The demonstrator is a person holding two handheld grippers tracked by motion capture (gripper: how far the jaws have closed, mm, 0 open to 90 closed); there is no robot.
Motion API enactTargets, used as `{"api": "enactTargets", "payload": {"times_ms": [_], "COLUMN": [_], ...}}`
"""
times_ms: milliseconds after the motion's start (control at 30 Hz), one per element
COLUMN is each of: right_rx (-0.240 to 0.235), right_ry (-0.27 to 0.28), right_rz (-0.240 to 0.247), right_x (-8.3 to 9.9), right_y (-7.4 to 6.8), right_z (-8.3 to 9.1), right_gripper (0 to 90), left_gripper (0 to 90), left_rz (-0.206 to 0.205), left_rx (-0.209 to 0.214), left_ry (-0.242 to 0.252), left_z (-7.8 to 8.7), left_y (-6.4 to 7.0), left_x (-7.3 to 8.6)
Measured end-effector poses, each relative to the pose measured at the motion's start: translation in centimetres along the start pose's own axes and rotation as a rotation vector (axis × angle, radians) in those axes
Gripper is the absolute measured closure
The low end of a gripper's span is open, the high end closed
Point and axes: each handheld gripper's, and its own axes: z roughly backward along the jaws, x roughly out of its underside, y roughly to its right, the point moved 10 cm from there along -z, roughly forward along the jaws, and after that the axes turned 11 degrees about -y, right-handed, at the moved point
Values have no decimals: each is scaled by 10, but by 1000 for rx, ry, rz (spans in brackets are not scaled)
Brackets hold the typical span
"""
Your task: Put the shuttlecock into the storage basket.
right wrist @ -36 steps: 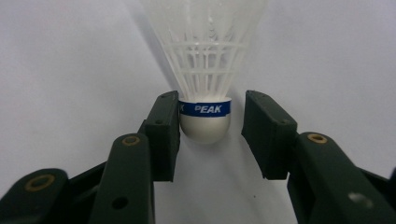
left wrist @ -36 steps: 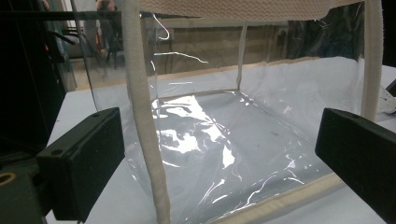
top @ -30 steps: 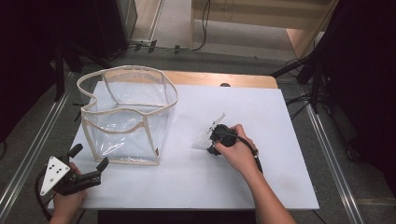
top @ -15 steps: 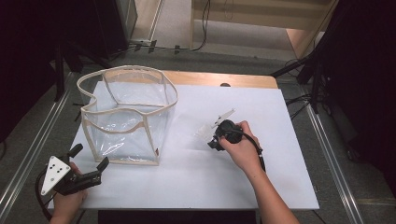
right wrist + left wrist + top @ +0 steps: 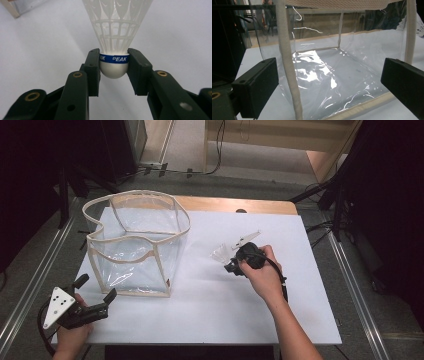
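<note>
Our right gripper (image 5: 114,65) has its jaws clamped on the shuttlecock (image 5: 115,32), one pad on each side of the blue band just above the white rounded cork, so the hard base takes the squeeze and the thin plastic skirt fans out ahead of the jaws unharmed. In the high view we see this gripper (image 5: 234,265) held low over the middle of the table (image 5: 310,320), a little toward the right edge, with the shuttlecock (image 5: 220,253) pointing left toward the bag (image 5: 135,245); whether it rests on the surface or is just clear of it we cannot tell. Our left gripper (image 5: 95,292) waits at the near left corner with its jaws spread wide and gripping nothing. Its own view shows them facing the clear wall and one cloth seam of the bag (image 5: 332,75), likely so we can steady it. The bag stands upright near the far left corner, mouth open upward, which we judge suits dropping the shuttlecock in.
</note>
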Motion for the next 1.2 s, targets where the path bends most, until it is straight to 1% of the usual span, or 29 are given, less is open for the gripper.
{"api": "enactTargets", "payload": {"times_ms": [33, 67, 100, 133, 233, 300, 333, 400, 433, 467, 500, 633, 667, 800, 967, 1033, 1200], "right_rx": [0, -1, -1, 7, 4, 8, 5, 15, 17, 17, 18, 20, 13, 15, 13, 4, 9], "right_ry": [0, 10, 10, 18, 32, 60, 77, 107, 131, 131, 148, 172, 179, 218, 259, 273, 311], "right_rz": [0, 0, 0, 5, 8, 0, 4, 1, 0, 0, -4, 0, -4, 5, -1, -8, -14], "right_x": [0, -2, -2, -5, -8, -12, -14, -17, -20, -20, -23, -26, -27, -32, -37, -39, -43], "right_y": [0, 0, 0, 1, 1, 1, 1, 0, -1, -1, -1, 0, -1, -4, -7, -8, -8], "right_z": [0, 4, 4, 8, 13, 18, 20, 25, 29, 29, 33, 37, 38, 43, 51, 54, 61], "right_gripper": [616, 616, 616, 616, 616, 616, 616, 616, 616, 616, 616, 616, 616, 616, 615, 615, 615], "left_gripper": [21, 22, 22, 21, 22, 21, 22, 21, 21, 21, 21, 21, 21, 21, 21, 21, 22], "left_rz": [1, 0, -1, -3, 0, 0, 0, -2, 0, 0, 0, -2, -2, -1, -2, 0, -5], "left_rx": [0, 1, 0, -2, -3, -2, -3, -3, -4, -4, -4, -4, -3, -3, -4, -5, -7], "left_ry": [-1, -1, -3, -6, -5, -5, -5, -5, -5, -5, -6, -6, -6, -6, -7, -6, -8], "left_z": [0, -1, -1, -1, -1, -1, -1, -1, -1, -1, -1, -1, -1, -1, 0, 0, 0], "left_y": [0, 0, 0, -1, -1, -1, -1, -1, -1, -1, -1, -1, -1, -1, -1, -1, 0], "left_x": [0, 0, 0, 0, 0, 0, 0, 0, 0, 0, 0, 0, 0, 0, 0, 0, 0]}}
